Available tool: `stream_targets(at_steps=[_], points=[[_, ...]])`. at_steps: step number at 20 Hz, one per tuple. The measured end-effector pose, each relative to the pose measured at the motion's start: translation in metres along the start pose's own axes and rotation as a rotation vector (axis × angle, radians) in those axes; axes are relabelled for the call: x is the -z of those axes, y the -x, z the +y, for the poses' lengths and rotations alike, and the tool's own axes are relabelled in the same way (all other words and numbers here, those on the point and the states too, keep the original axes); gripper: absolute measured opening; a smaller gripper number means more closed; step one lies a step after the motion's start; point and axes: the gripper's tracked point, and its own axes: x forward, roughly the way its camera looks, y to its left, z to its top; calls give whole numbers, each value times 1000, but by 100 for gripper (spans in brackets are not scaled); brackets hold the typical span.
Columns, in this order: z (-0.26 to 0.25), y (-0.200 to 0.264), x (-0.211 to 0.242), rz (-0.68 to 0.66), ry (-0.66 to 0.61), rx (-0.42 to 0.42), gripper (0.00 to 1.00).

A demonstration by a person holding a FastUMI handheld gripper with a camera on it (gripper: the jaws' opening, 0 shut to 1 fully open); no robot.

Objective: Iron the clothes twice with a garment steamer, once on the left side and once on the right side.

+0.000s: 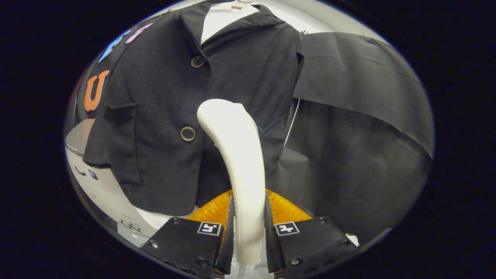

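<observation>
A hand-held gripper (248, 217) clasps the handle of a white steamer (236, 155), both black fingers (186, 240) pressing its sides just where the handle narrows. The steamer rises straight up between the fingers and curves forward, its rounded head ending close against the lower front of a dark jacket (193, 104) that hangs directly ahead. The steamer is smooth, glossy plastic, hard and probably a little slippery, so the firm hold low on the handle looks like the right place; it seems light enough to steer with one grip.

The jacket is black, of a finely ribbed woven cloth, soft and limp, likely to sway or fold if pushed. It has a wide collar, two round buttons (188, 133) with pale rims down the front, and a flap pocket on the side left of the steamer. A white lining or shirt shows at the neck. Orange ribbed padding (286, 209) sits behind the fingers. Beyond the fingers to the right hangs plain black cloth (364, 97).
</observation>
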Motion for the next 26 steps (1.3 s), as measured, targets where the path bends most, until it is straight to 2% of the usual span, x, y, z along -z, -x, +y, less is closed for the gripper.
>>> stream_targets(at_steps=[9,15,21,26], points=[[8,-5,60,94,14,-12,37],[10,-6,64,110,6,-35,37],[7,-6,63,118,-18,-122,37],[4,-1,60,107,-74,-226,37]])
